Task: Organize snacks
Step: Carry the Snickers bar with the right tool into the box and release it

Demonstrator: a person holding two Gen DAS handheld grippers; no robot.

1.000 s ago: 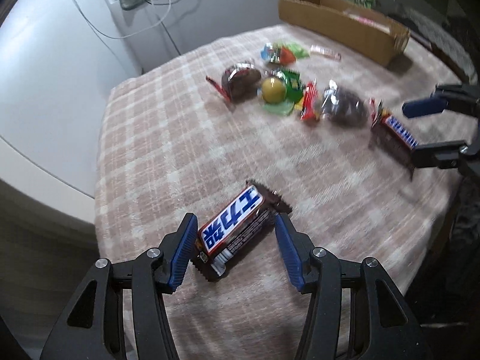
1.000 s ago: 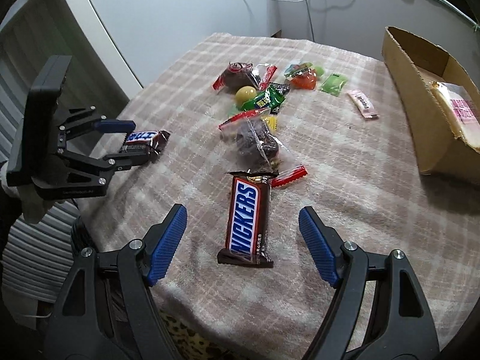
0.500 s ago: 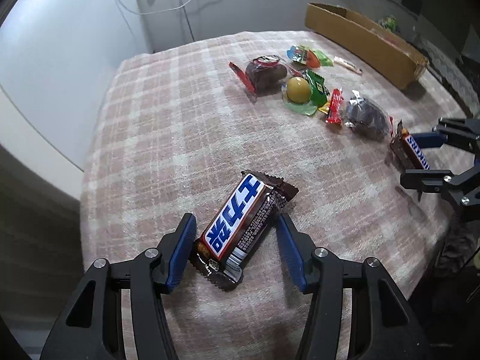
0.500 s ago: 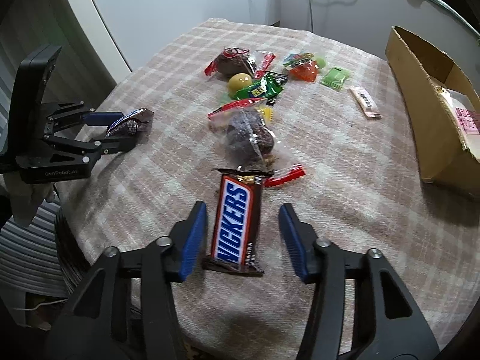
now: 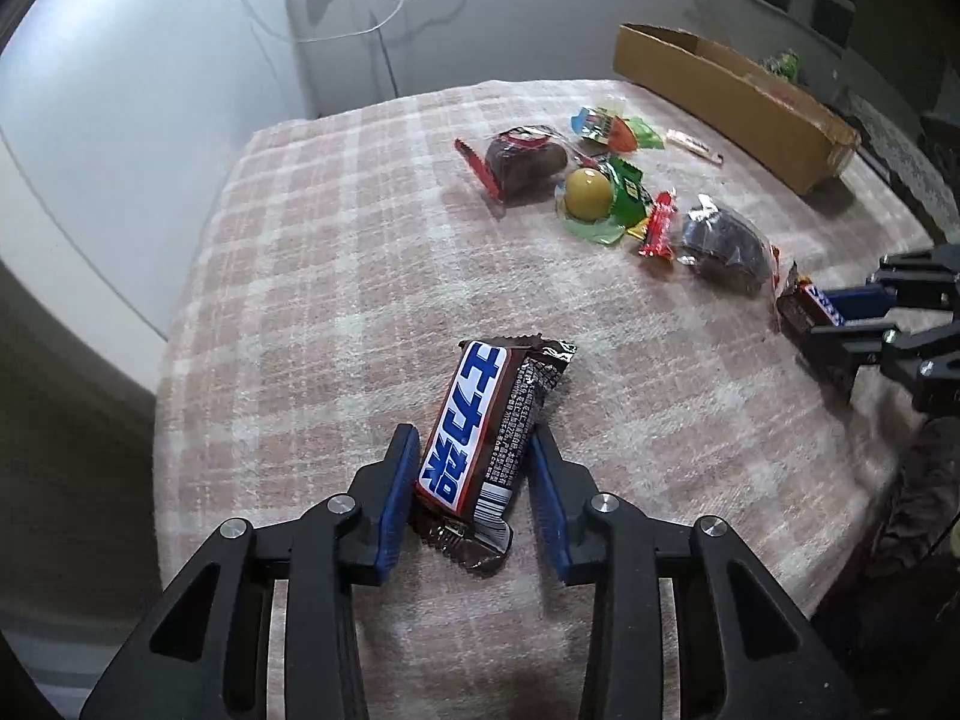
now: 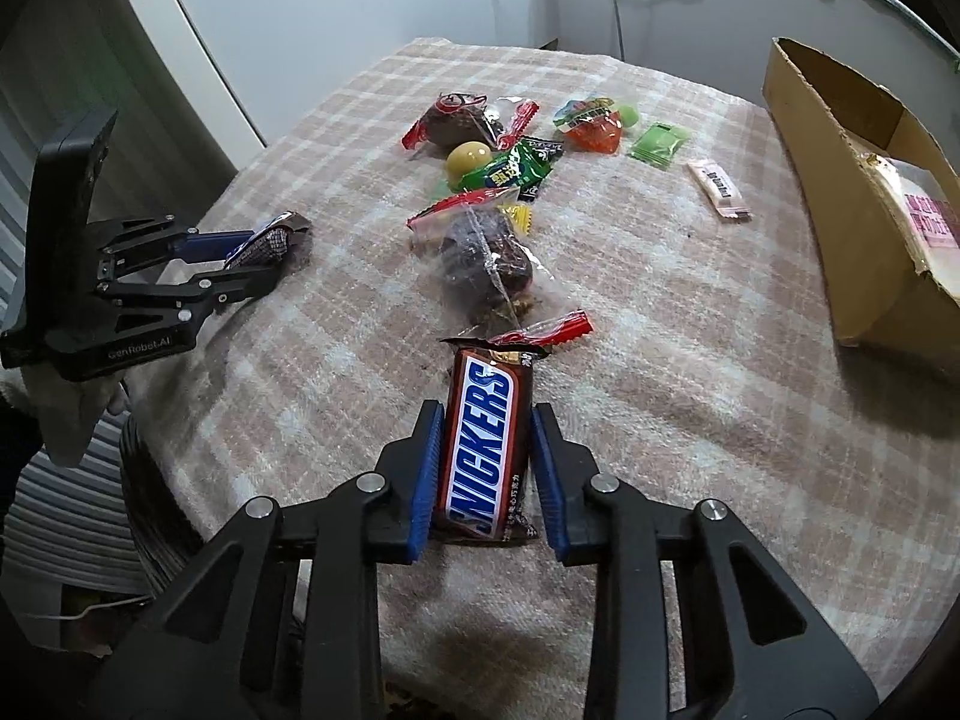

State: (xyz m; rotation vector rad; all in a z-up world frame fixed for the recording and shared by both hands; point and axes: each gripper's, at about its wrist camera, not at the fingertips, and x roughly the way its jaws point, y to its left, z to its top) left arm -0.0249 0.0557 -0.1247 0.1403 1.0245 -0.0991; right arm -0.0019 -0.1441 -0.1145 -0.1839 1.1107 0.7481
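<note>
Checked cloth [image 6: 690,360], two Snickers bars [image 6: 486,450], each in closing jaws, one cardboard box [image 6: 840,228]

You have two Snickers bars: one [image 5: 480,420] near left, one [image 6: 486,450] near right. Two dark cakes in clear wrap: far [image 6: 459,120] and middle [image 6: 486,264]. One yellow ball [image 6: 468,159], one orange jelly cup [image 6: 591,123], one green sachet [image 6: 660,144], one pink stick [image 6: 717,189], one cardboard box [image 6: 840,192] far right.
</note>
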